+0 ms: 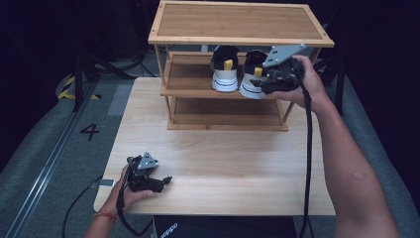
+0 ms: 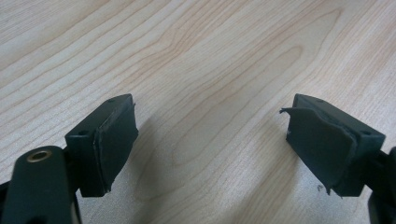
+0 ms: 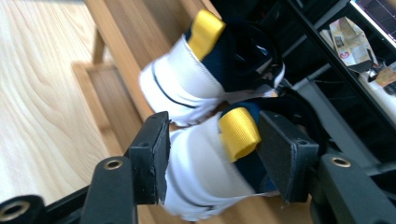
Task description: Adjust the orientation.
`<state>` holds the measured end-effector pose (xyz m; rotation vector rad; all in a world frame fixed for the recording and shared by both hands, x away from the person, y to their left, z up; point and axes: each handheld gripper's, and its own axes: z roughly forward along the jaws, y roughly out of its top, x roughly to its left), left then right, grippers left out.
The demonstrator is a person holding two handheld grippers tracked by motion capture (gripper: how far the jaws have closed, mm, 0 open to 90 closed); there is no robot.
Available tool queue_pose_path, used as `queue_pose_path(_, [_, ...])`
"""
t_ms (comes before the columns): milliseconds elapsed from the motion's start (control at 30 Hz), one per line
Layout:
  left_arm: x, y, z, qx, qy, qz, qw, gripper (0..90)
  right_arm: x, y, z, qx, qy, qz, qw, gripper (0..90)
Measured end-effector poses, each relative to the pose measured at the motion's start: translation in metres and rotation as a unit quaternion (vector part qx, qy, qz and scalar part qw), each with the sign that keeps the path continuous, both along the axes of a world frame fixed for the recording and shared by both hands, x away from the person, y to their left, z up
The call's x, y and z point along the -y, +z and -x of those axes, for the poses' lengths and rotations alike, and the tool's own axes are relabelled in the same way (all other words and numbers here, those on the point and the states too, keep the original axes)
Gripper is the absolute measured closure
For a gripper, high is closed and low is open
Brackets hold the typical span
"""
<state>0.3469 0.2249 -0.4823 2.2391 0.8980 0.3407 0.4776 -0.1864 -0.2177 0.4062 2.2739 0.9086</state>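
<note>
a pale wooden table (image 1: 223,168) is filling the middle of the high view, its near edge getting cut off by a dark box at the bottom of the frame, and a three-tier wooden rack (image 1: 237,25) is standing at its far side. the rack's top board is hiding the back of the middle shelf, so the toes of the two shoes sitting there are lost in shadow and nothing but their white heels and yellow pull tabs is reading clearly. the left shoe (image 1: 224,69) is sitting just beside the right shoe (image 1: 253,74), the two touching or nearly so; which, it is hard to tell. the person's right arm is reaching in from the bottom right, and the right gripper (image 1: 262,85) is covering part of the right shoe's heel, so from above the jaws are hard to make out. in the right gripper view the jaws are standing on either side of that heel (image 3: 205,172), partly spread, with the yellow tab (image 3: 239,133) between them; whether the pads are pressing the shoe is unclear, and the shoe's lower edge is running out of frame. the left gripper (image 1: 166,181) is resting low at the table's near left corner, its jaws spread wide over bare wood in the left gripper view, nothing between them.
</note>
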Motion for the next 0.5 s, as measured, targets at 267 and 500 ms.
queue_pose_path(267, [0.000,0.000,0.000,0.000,0.001,0.000,1.0000,16.4,0.015,-0.034,0.009,-0.036,-0.068,-0.067,0.9948,27.3])
queue_pose_path(500, [0.000,0.000,0.000,0.000,0.002,0.000,1.0000,16.3,0.015,-0.054,-0.011,-0.106,-0.100,-0.128,0.9809,24.6])
